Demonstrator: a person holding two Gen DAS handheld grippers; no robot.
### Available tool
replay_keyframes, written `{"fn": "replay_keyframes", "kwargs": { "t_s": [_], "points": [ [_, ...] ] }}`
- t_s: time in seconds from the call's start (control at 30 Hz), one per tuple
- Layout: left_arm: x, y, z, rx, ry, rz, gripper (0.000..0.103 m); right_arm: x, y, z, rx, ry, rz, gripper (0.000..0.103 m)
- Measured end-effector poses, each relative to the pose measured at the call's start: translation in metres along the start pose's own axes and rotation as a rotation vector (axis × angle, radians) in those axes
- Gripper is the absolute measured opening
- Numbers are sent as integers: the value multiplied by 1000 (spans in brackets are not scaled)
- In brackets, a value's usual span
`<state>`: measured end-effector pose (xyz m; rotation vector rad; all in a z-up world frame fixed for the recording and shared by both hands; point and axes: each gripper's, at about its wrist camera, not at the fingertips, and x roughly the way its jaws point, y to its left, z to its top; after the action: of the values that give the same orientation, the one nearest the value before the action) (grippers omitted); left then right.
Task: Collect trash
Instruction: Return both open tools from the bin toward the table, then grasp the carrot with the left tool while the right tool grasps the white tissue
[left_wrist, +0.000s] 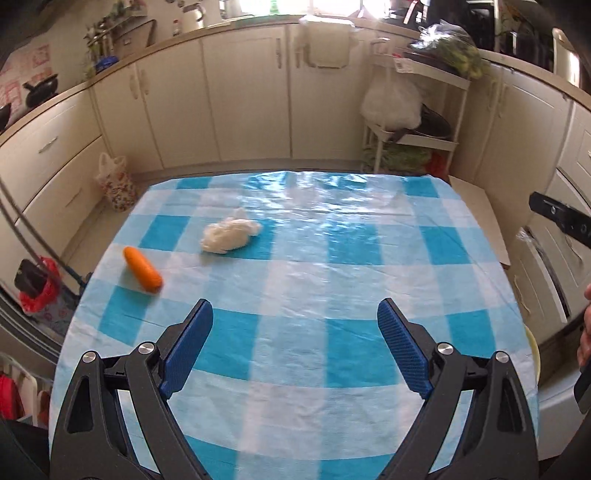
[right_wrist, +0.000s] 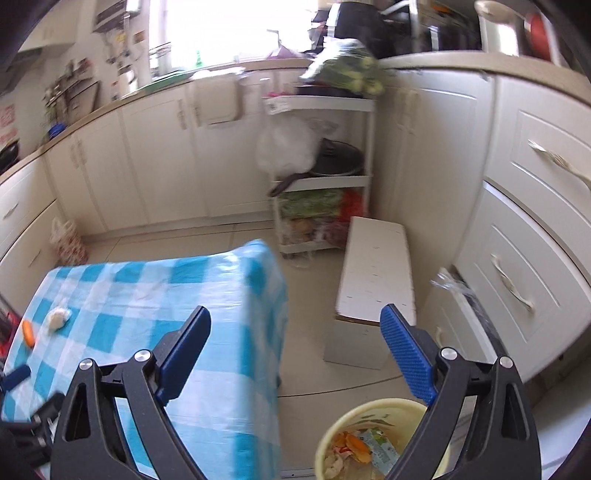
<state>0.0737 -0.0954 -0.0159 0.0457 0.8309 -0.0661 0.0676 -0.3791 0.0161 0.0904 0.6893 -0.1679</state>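
Trash left on the counter (left_wrist: 295, 280): a carrot (left_wrist: 143, 273) and tissue (left_wrist: 229, 236) near its left edge. Left gripper (left_wrist: 295, 347) and right gripper (right_wrist: 295, 354) both gape wide, the right one above the bin (right_wrist: 332, 435).

Tablecloth (left_wrist: 295, 280) blue/wht check – carrot (left_wrist: 143, 273) orange.

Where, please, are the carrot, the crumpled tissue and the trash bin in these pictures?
carrot (left_wrist: 143, 273), left wrist view, middle of its body.
crumpled tissue (left_wrist: 229, 236), left wrist view, centre of the wad.
trash bin (right_wrist: 373, 406), right wrist view, far rim.
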Motion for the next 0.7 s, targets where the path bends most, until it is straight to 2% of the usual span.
{"fn": "replay_keyframes", "kwargs": {
  "t_s": [0.17,0.27,0.4,0.53,0.6,0.7],
  "points": [
    [6,74,6,-138,9,33,87,6,66,-2,-107,24,140,89],
    [7,104,10,-196,1,43,87,17,113,-8,-182,53,197,89],
    [7,131,15,-256,-8,50,87,36,178,-15,-296,93,262,89],
    [14,161,13,-335,11,47,87,54,237,-13,-355,121,323,89],
    [17,170,10,-355,18,51,87,62,258,-13,-392,135,343,89],
    [22,179,9,-373,30,52,87,75,282,-12,-424,166,369,83]
  ]
}}
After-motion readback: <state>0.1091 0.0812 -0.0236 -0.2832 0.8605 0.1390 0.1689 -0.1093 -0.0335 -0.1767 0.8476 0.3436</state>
